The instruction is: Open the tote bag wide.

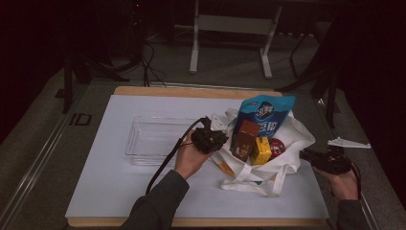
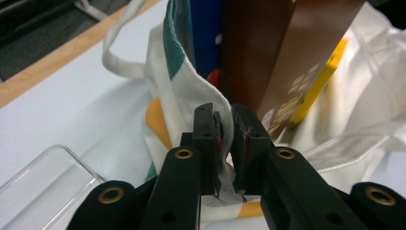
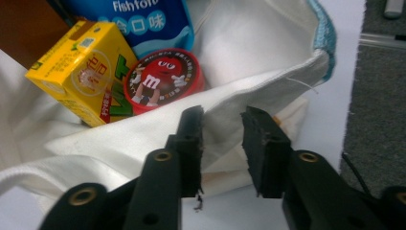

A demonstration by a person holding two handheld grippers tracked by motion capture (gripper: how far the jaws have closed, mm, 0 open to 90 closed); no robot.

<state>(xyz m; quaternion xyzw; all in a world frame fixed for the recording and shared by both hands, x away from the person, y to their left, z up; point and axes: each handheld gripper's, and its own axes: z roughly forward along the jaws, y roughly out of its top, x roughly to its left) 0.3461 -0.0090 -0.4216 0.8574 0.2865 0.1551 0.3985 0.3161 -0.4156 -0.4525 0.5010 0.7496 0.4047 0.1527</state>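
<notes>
White tabletop (image 1: 119, 187), left hand-held gripper (image 2: 225, 129) clamped on tote bag (image 2: 191, 91) rim, right hand-held gripper (image 3: 222, 129) parted around its edge.

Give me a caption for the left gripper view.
Left gripper pinches the white tote bag rim beside a brown carton.

The room is dim, with the far side almost black. A grey floor (image 1: 230, 67) spreads behind the bench (image 1: 143, 91), whose pale wooden edge shows around a white top sheet. Beyond it stand the white legs of a metal frame (image 1: 194, 48). Dark cables (image 1: 151, 67) trail across the floor at the left, near black stand legs (image 1: 67, 81).
</notes>
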